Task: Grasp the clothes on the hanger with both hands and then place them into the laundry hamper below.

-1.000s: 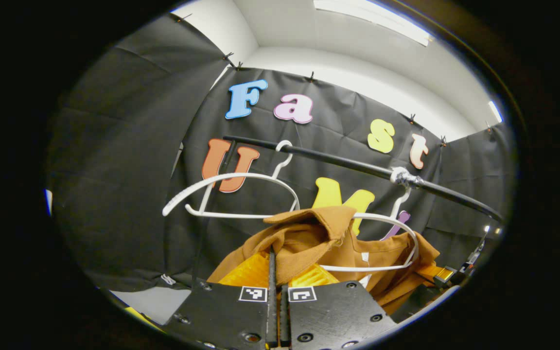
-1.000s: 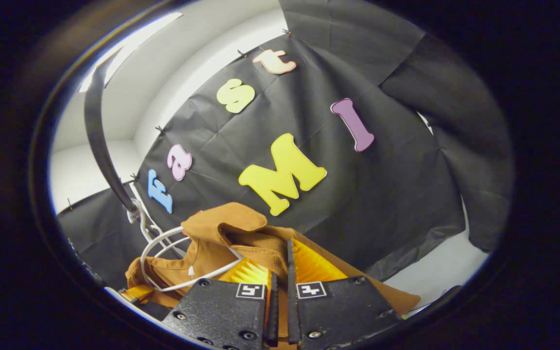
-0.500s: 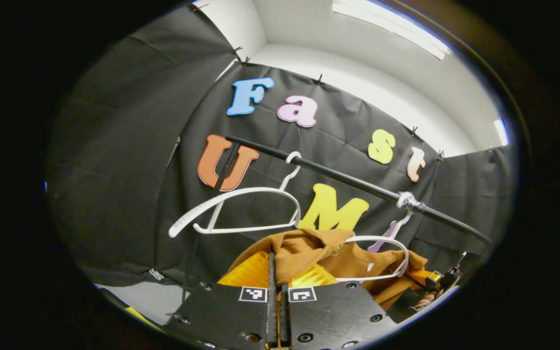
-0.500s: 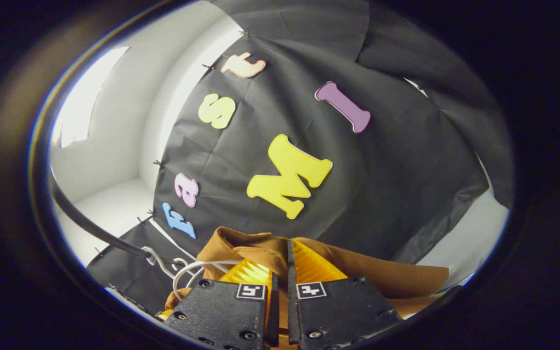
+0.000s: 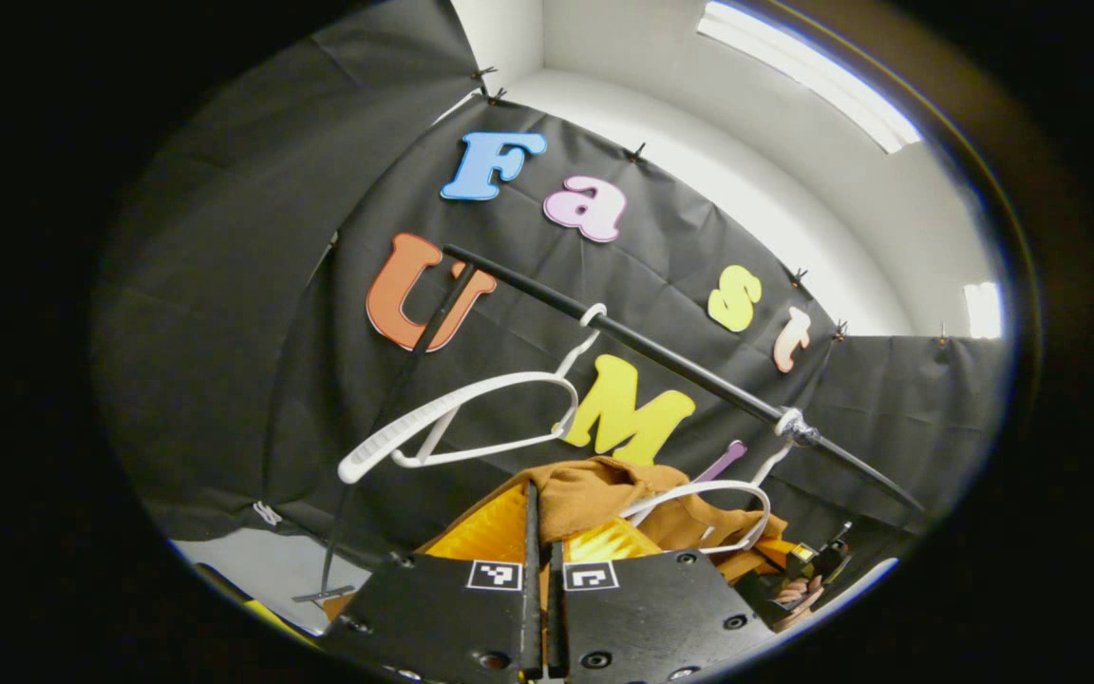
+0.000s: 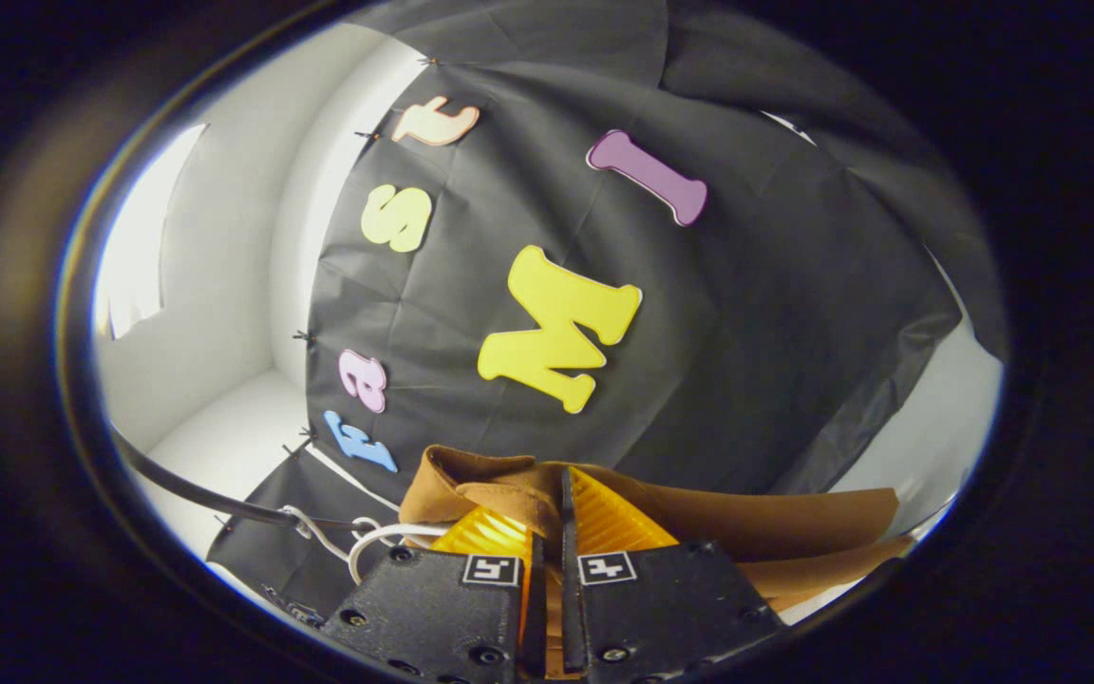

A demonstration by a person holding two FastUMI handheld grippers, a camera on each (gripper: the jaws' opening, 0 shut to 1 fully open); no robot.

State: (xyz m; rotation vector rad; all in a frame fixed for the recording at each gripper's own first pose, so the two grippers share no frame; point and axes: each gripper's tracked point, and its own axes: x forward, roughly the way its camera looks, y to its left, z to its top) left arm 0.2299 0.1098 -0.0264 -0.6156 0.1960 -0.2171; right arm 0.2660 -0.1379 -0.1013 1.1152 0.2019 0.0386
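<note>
**A:** Black cloth wall behind, white ceiling above; our landmark is the black rail (image 5: 661, 356). Tongs first. Our left gripper (image 5: 537, 532) has its orange fingers (image 5: 490, 527) drawn nearly together, a fold of the brown garment (image 5: 604, 489) pinched between them. Our right gripper (image 6: 547, 532), same story: fingers (image 6: 609, 518) almost closed on the garment (image 6: 746, 522) near its collar.

**B:** Noted. Outward from there?

**A:** Garment sits below the rail, bunched around the white hanger (image 5: 699, 518) that is hooked to the rail. Farther along the rail, a second white hanger (image 5: 462, 423) hangs bare. Below the rail's far end we glimpse the other tong and the hand (image 5: 799, 594) holding it.

**B:** What changed over the last second?

**A:** Rail and hangers have climbed away from us in the left gripper view; the cloth has dropped lower beneath the rail and covers less of its hanger. In the right gripper view the rail has slid down to the lower edge, with the hanger's loop (image 6: 371, 546) just peeking out.

**B:** Meaning?

**A:** We judge the garment is peeling off its hanger. Hamper not sighted; lowering comes next.
</note>
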